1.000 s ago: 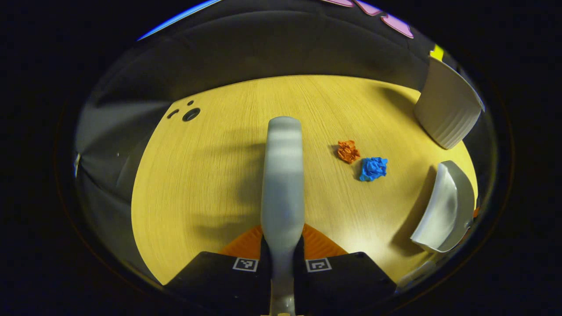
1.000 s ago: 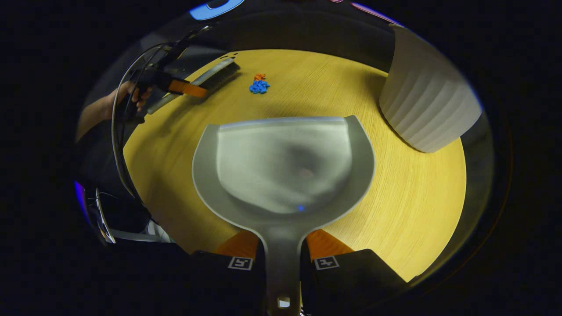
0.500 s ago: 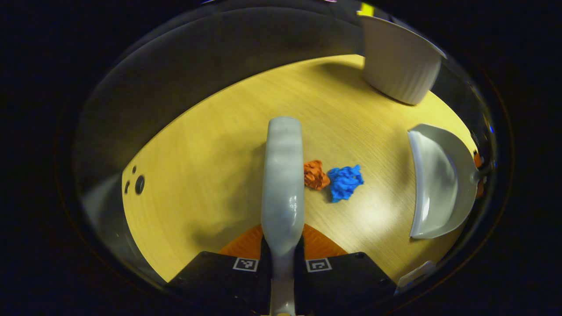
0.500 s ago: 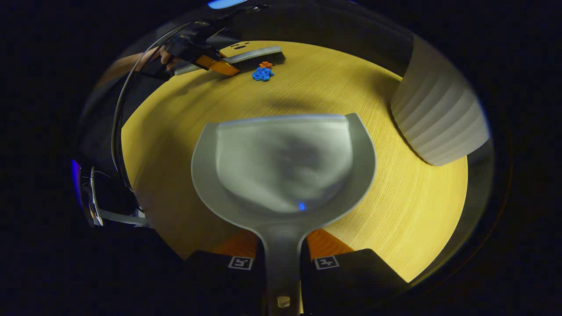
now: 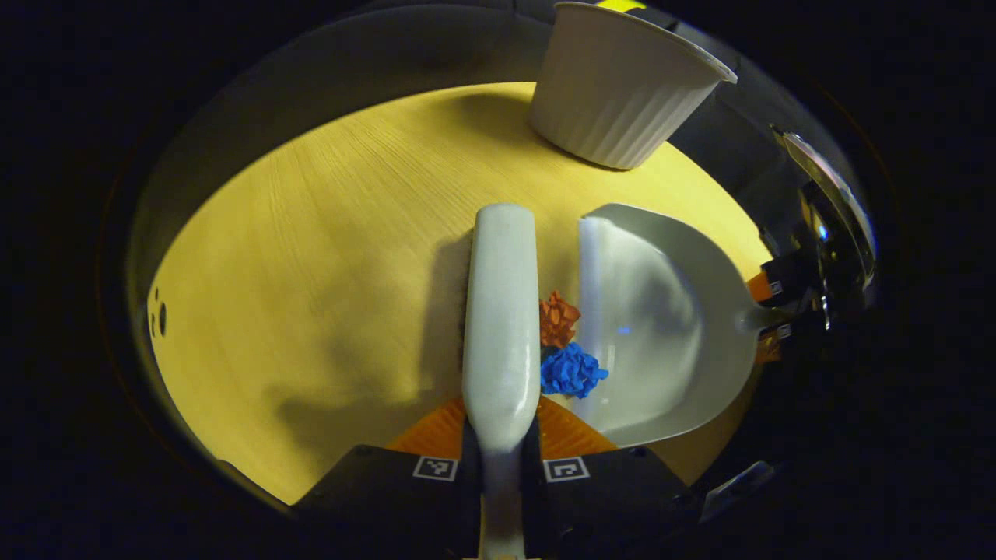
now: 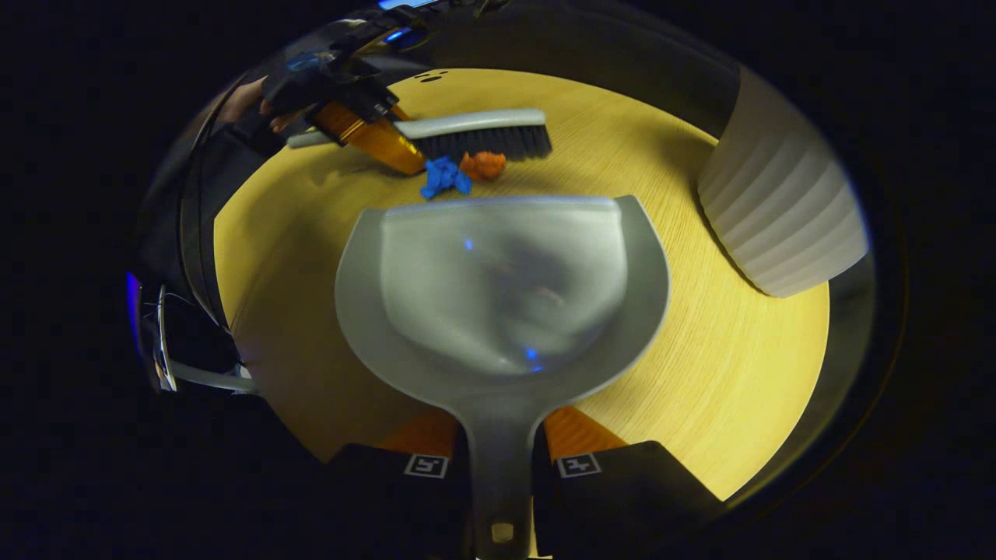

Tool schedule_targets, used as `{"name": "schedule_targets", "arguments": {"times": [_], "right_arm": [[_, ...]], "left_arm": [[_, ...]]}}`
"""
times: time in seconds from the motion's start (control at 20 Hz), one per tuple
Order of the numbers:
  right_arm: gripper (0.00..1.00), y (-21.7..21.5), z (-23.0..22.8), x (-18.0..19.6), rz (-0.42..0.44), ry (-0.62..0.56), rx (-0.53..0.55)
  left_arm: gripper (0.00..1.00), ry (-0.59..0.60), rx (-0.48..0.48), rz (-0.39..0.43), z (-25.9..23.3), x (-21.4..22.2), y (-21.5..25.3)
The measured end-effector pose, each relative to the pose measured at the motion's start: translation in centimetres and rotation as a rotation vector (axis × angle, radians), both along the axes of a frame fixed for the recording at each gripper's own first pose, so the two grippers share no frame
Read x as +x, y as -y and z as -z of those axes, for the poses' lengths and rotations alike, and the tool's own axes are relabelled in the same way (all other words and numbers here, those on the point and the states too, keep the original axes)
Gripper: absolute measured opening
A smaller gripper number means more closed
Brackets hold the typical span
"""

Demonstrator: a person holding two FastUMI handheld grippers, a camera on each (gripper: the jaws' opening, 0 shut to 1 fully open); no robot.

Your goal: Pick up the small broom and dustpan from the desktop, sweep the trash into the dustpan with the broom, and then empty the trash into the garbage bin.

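My left gripper point(image 5: 499, 447) is shut on the grey broom point(image 5: 500, 311), whose back runs straight ahead over the wooden desktop point(image 5: 311, 272). Against the broom's right side lie an orange paper wad point(image 5: 557, 319) and a blue paper wad point(image 5: 570, 371), right at the lip of the grey dustpan point(image 5: 661, 327). My right gripper point(image 6: 499, 455) is shut on the dustpan's handle point(image 6: 498, 467); the dustpan's pan point(image 6: 502, 288) lies flat ahead. Beyond its front edge sit the blue wad point(image 6: 442, 176) and orange wad point(image 6: 482, 165), with the broom's bristles point(image 6: 486, 141) just behind them.
A white ribbed garbage bin point(image 5: 618, 85) stands at the far side of the desktop, to the right in the right gripper view point(image 6: 782, 214). A hand point(image 6: 249, 101) holds the left gripper at upper left. Small holes point(image 5: 159, 315) mark the desktop's left edge.
The broom has swept both wads toward the dustpan, and the dustpan has closed in on them. The wads now lie pressed between bristles and dustpan lip.
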State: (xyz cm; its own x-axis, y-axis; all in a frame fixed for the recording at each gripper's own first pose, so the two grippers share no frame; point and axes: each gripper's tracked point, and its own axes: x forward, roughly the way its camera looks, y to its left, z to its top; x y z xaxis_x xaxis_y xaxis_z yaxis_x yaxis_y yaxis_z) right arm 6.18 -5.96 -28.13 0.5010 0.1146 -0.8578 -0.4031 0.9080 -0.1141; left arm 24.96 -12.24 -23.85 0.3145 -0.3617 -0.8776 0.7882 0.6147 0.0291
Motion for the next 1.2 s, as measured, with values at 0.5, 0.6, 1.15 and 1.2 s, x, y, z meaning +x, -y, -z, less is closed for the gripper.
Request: {"name": "schedule_targets", "arguments": {"times": [0.5,0.6,1.15,1.2], "right_arm": [[0.35,0.0,-0.1,0.7,0.085,0.094,0.004],[0.35,0.1,0.1,0.7,0.133,0.087,0.022],[0.35,1.8,-1.6,1.1,0.271,0.18,-0.012],[0.35,2.0,-2.4,1.1,0.284,0.187,-0.017]], "left_arm": [[0.26,-0.02,-0.116,0.021,-1.0,-4.7,2.8],[0.25,0.029,-0.167,-0.055,-2.1,-4.5,2.2],[0.25,0.171,-0.222,-0.32,-1.5,-9.1,-6.1],[0.25,0.174,-0.218,-0.326,-1.4,-9.5,-6.3]]}}
